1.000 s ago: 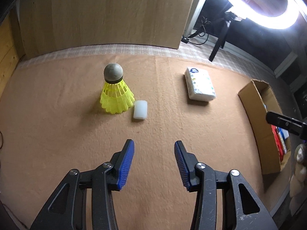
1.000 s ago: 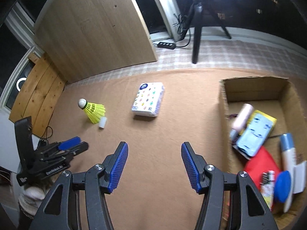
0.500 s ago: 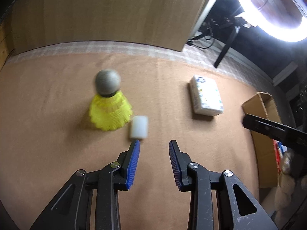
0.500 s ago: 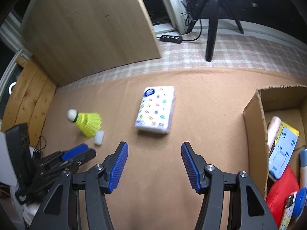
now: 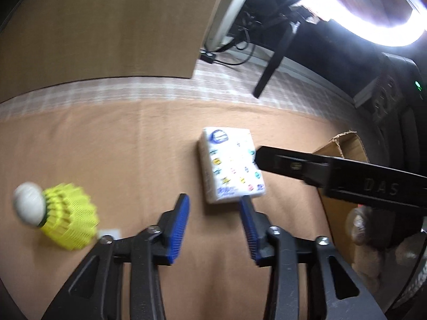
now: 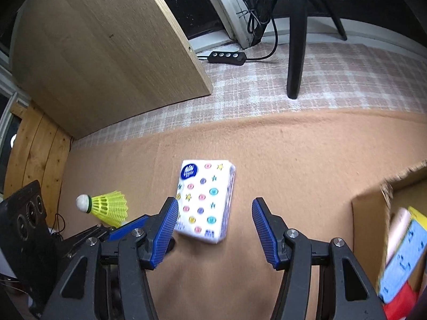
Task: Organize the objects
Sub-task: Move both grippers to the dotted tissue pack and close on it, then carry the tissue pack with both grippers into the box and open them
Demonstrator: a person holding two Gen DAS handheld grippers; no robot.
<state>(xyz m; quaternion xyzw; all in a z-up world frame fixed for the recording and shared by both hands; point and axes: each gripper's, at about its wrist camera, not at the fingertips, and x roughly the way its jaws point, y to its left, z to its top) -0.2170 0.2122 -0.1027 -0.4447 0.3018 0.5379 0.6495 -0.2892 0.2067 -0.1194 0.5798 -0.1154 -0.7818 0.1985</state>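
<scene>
The tissue pack [image 6: 204, 200] is white, dotted with small pink, teal, yellow and purple marks, with a dark blue oval logo at one end. The shuttlecock [image 6: 108, 207] has a bright yellow skirt, a white tip and a thin dark band between them. The blanket [image 6: 293, 160] is plain tan; the rug [image 6: 333, 80] behind it is a pale pink-and-white check. The cardboard box [image 6: 369, 226] is brown, holding light blue, yellow, red and perhaps pale pink things, blurred
</scene>
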